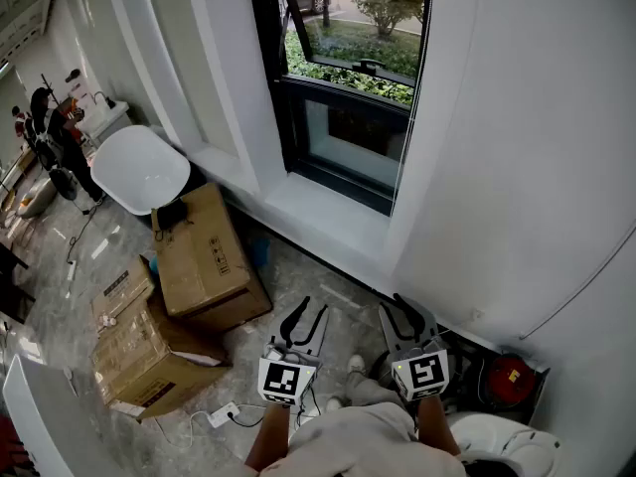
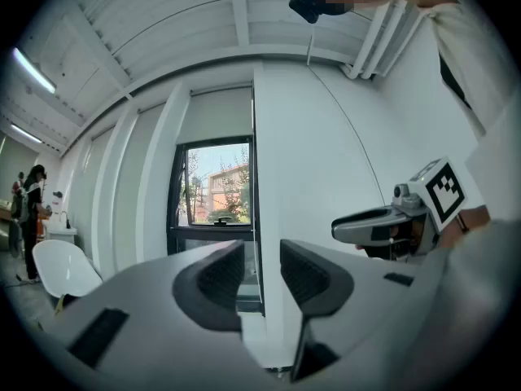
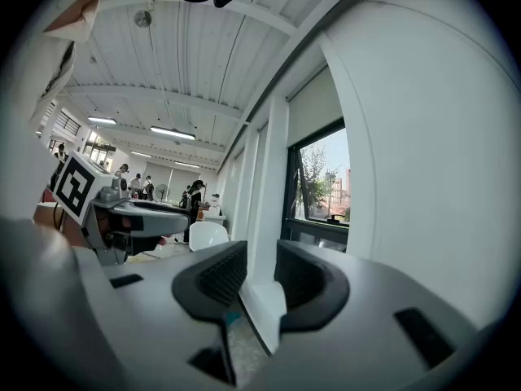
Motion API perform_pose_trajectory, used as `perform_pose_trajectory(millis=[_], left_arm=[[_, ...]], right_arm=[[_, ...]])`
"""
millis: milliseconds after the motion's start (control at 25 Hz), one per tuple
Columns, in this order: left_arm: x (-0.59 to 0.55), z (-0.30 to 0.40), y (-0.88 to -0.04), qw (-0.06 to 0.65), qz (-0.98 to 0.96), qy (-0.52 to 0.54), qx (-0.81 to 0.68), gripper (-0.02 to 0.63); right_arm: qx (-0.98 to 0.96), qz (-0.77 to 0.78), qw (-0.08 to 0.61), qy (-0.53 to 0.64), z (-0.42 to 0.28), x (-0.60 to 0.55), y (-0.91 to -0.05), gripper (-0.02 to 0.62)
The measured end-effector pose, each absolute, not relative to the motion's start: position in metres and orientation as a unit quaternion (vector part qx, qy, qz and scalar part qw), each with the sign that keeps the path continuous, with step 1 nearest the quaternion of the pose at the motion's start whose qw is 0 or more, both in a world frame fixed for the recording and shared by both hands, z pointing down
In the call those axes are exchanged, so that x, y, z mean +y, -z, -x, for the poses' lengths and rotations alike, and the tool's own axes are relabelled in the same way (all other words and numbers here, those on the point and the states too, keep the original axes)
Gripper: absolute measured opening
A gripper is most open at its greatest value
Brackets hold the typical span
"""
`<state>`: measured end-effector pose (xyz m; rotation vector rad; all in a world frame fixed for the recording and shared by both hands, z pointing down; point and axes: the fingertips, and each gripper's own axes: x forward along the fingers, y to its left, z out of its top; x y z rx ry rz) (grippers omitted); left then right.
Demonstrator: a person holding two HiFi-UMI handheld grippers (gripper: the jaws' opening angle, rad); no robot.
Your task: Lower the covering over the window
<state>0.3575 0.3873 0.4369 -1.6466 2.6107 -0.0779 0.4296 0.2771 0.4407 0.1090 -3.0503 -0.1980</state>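
Observation:
The black-framed window [image 1: 353,78] is set in the white wall ahead, above a white sill [image 1: 328,217]. A pale roller blind [image 2: 216,112] covers only its top part; the glass below it [image 2: 213,194] is bare. A thin cord [image 1: 409,117] hangs down the window's right edge. My left gripper [image 1: 303,318] and right gripper [image 1: 407,316] are held low, side by side, well short of the sill. Both point at the window, open, with nothing between the jaws. In the left gripper view my left gripper [image 2: 262,271] lines up with the cord [image 2: 253,186]. My right gripper [image 3: 260,271] faces the sill.
Stacked cardboard boxes [image 1: 199,251] and a white chair [image 1: 139,167] stand to the left below the window. A power strip with cables [image 1: 224,415] lies on the floor near my feet. A red object [image 1: 509,376] sits at the wall on the right. People [image 1: 50,127] stand far back on the left.

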Motion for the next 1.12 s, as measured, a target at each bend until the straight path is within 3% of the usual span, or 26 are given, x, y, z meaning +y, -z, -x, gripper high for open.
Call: perform_pose_trajectory(millis=[280, 1120], left_arm=[[0.383, -0.353, -0.435, 0.037, 0.528, 0.026, 0.848, 0.138], [0.279, -0.230, -0.431, 0.026, 0.496, 0.030, 0.868, 0.107]], right_arm=[[-0.997, -0.038, 0.034, 0.053, -0.420, 0.273, -0.444, 0.098], [-0.998, 0.003, 0.043, 0.050, -0.278, 0.168, -0.446, 0.098]])
